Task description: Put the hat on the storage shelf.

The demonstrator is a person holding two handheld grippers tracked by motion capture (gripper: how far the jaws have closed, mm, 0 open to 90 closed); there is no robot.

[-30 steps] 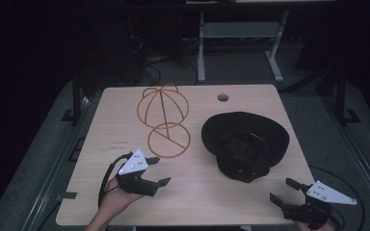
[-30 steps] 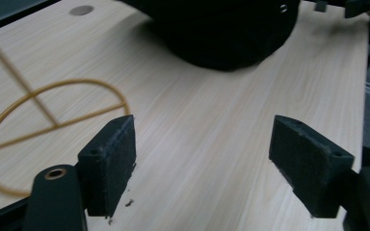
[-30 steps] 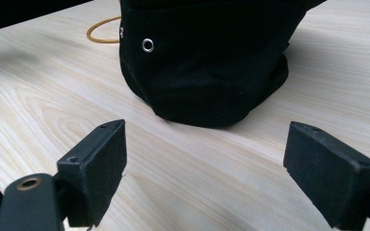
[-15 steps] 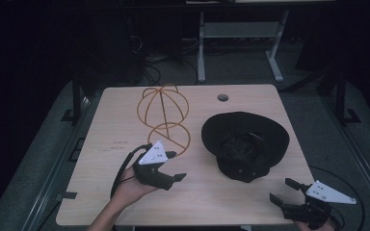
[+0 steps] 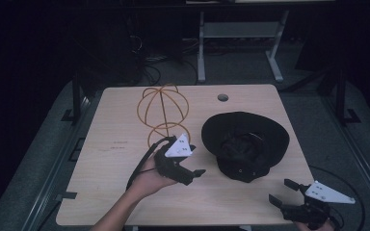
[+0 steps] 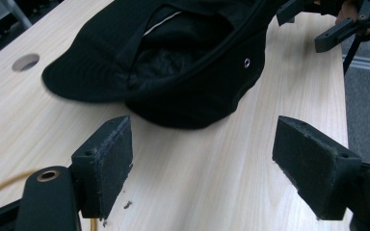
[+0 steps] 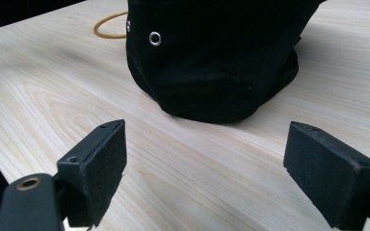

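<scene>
A black bucket hat (image 5: 244,144) lies upside down on the right half of the table, crown resting on the wood, brim spread wide and opening up, a metal eyelet on its near side. Left of it, toward the far edge, stands an upright orange wire hat stand (image 5: 163,115), empty.

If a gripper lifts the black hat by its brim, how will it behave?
The hat looks like soft cloth, lying crown down with a creased, slumped crown, so it would probably droop and fold. It seems light. The left gripper, jaws open, could likely pinch the brim without slipping.
</scene>
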